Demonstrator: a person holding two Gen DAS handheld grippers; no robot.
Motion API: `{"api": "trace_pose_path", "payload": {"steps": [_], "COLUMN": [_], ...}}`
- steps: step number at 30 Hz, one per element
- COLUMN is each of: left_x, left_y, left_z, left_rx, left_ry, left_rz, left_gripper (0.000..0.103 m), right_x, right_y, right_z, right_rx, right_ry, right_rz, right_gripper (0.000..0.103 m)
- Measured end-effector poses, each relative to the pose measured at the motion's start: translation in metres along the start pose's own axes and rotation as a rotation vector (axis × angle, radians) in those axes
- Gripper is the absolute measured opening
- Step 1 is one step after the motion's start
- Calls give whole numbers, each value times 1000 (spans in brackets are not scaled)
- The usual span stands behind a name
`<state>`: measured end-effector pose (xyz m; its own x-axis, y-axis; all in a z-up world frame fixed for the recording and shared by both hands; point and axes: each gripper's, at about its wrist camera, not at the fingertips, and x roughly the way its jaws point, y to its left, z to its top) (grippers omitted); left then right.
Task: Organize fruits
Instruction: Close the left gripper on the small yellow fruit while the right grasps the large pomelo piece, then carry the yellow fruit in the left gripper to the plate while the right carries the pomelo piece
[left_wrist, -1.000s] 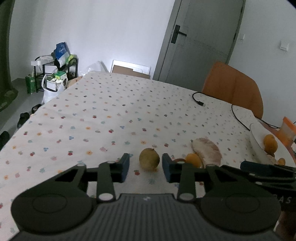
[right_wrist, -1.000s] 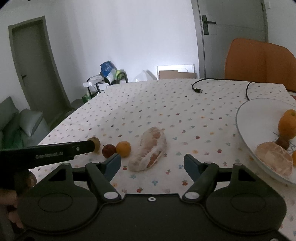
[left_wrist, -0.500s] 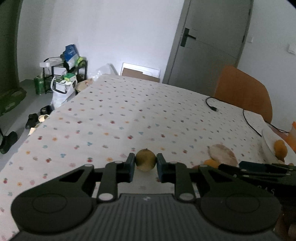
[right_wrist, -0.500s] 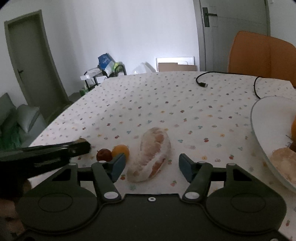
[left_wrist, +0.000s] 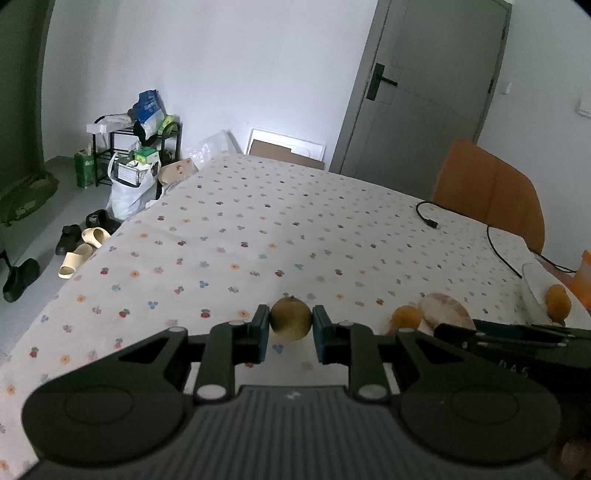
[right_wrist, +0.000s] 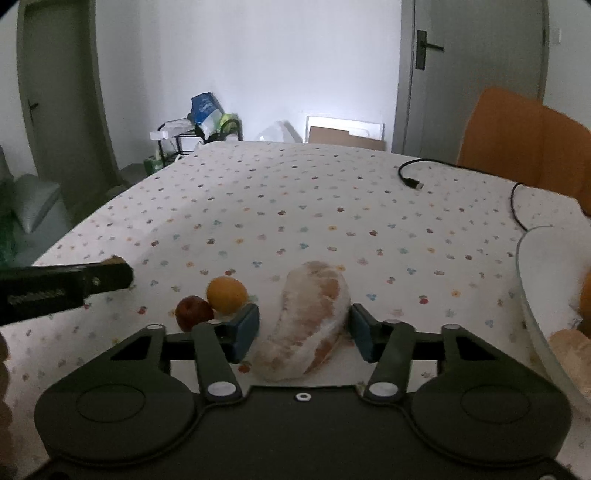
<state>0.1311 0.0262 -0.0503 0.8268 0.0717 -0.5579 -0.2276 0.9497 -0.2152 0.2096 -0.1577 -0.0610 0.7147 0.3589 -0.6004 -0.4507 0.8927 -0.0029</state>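
Observation:
My left gripper (left_wrist: 290, 334) is shut on a small round brownish-green fruit (left_wrist: 290, 324), both pads pressed to its sides just above the flowered tablecloth (left_wrist: 258, 236). My right gripper (right_wrist: 304, 330) straddles a peeled pomelo segment (right_wrist: 310, 317) lying on the cloth. Its jaws are closing, and small gaps still show at the pads. A small orange (right_wrist: 226, 294) and a dark red fruit (right_wrist: 194, 311) sit just left of the right gripper's left pad. One of the left gripper's fingers (right_wrist: 107, 277) reaches in from the left edge of the right wrist view.
A white plate (right_wrist: 532, 280) at the right edge holds an orange fruit and another peeled segment. A black cable (right_wrist: 410, 181) lies across the far right of the table, in front of an orange chair (right_wrist: 524, 147). The table's left edge drops to a floor with shoes (left_wrist: 74, 251).
The left gripper went from open around the round fruit to shut on it. The right gripper moved forward over the pomelo segment and its jaws narrowed.

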Motion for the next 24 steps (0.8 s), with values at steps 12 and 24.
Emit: {"api": "trace_pose_path", "payload": {"steps": [12,24], "left_x": [-21,-28], "left_y": [-7,-16], "left_z": [-1,-7], "left_rx": [10,29], "left_ry": [-30,-35], "left_rz": [-9,-17], "left_gripper": [23,23], "right_x": [-24,-46], "right_y": [-16,-30], "right_z": [-9,-20], "right_rx": [90,121], "right_ry": [-19,-33], "right_rz": [59,77], "right_gripper": [37,24]}}
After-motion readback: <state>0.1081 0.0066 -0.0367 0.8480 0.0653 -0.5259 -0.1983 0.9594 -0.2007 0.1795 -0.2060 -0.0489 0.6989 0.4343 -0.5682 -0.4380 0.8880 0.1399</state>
